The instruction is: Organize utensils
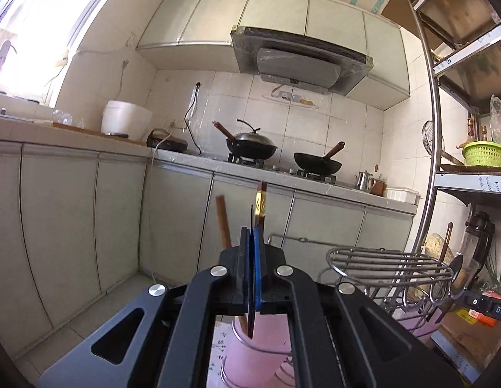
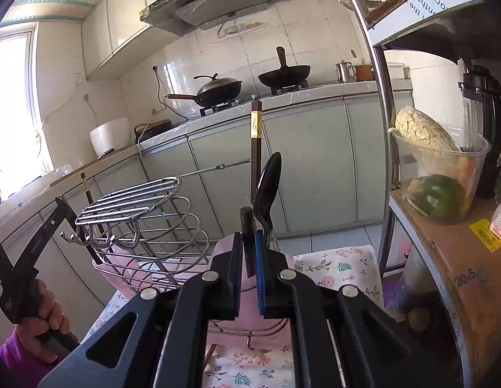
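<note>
Two grippers are seen at work over a pink holder set in a wire rack on a flowered cloth. The left gripper (image 1: 252, 236) is clamped on a dark chopstick (image 1: 260, 202) with a yellow band near its top; the stick is held upright between the pads, and its lower end is seen below the fingers, inside the mouth of the pink cup (image 1: 250, 355). A second, plain wooden chopstick (image 1: 223, 220) is seen just left of the clamped one, leaning slightly and partly hidden behind the gripper body. The right gripper (image 2: 248, 245) is closed on the dark handle (image 2: 247, 223) of a utensil, gripped upright between the blue pads. Just right of that handle a black spoon (image 2: 266, 187) is seen standing with its bowl up, and behind it a tall brown chopstick (image 2: 256, 135) with a yellow label. The wire rack (image 2: 143, 226), with hooks along its near edge, is placed left of the right gripper, on the flowered cloth (image 2: 334, 268). At the far left of the right wrist view, the left tool is seen gripped by a hand (image 2: 46, 310) in a purple sleeve. Whether the spoon is touched by the right fingers cannot be told.
</note>
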